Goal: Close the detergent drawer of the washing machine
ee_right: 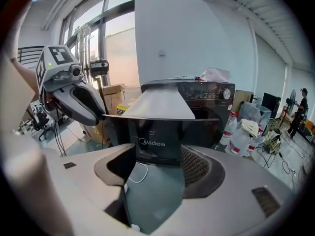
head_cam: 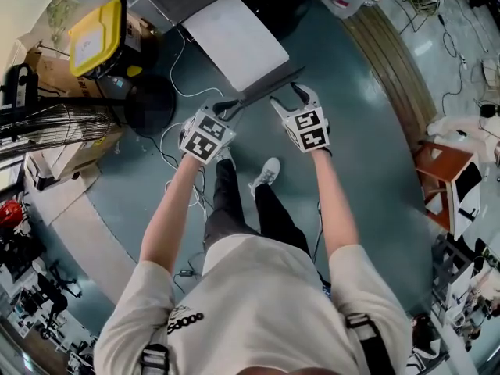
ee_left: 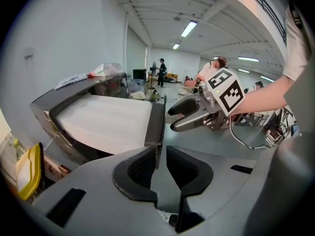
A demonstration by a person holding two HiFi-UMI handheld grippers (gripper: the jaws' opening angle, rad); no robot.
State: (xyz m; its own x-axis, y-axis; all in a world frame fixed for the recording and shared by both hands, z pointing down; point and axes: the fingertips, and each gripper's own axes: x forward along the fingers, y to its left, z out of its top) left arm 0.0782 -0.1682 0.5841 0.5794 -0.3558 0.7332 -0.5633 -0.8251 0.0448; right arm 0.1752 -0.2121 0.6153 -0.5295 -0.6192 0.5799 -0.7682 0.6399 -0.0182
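Observation:
The washing machine (head_cam: 234,37) has a white top and stands ahead of me. Its drawer is pulled out, with a dark front panel (ee_right: 162,136) marked Midea and a white surface behind it. My left gripper (head_cam: 226,109) hangs at the panel's left end. In the left gripper view its jaws (ee_left: 161,168) are open, and the panel's end edge (ee_left: 156,127) shows in the gap, close to the left pad. My right gripper (head_cam: 289,94) sits at the panel's right end. Its jaws (ee_right: 157,168) are wide open with the panel just beyond them. Each gripper shows in the other's view: right gripper (ee_left: 173,119), left gripper (ee_right: 96,113).
A yellow-lidded box (head_cam: 98,36) and cardboard boxes stand left of the machine, beside a black round fan (head_cam: 150,104) and a wire rack (head_cam: 55,127). White cable (head_cam: 176,143) trails over the floor. Plastic bottles (ee_right: 238,134) stand right of the machine. A wooden stool (head_cam: 445,162) is far right.

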